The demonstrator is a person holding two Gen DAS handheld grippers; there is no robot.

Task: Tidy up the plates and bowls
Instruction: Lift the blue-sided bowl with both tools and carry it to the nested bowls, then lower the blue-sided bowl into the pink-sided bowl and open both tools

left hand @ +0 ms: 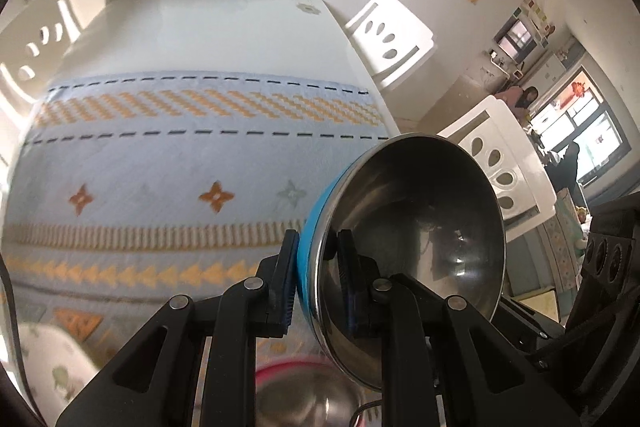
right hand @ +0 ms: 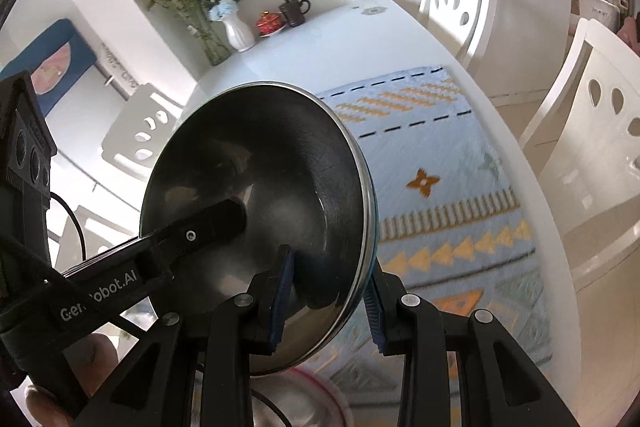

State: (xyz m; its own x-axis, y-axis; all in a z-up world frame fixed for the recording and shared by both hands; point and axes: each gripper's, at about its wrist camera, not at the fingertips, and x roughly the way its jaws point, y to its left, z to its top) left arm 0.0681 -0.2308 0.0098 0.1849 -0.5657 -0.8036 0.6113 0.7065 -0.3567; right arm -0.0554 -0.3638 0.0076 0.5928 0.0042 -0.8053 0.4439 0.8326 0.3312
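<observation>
blue-outside steel bowl (left hand: 416, 247) | both hand-held grippers, left (left hand: 318, 277) and right (right hand: 330, 301), clamped on opposite rims | tilted above pink-rimmed steel bowl (left hand: 304, 393), likely for nesting

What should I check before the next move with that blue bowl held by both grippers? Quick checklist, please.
1. Left gripper clamped on the rim of the blue bowl, one pad inside, one outside: ok.
2. Right gripper clamped on the same bowl's rim: ok.
3. Bowl clear of the patterned mat, lifted and tilted on edge: ok.
4. Bowl empty, steel inside bare: ok.
5. Pink-rimmed bowl below, a likely nesting target: position under the blue bowl cannot tell, mostly hidden by the fingers.
6. Cable near the left gripper clear of the bowl: cannot tell.
</observation>
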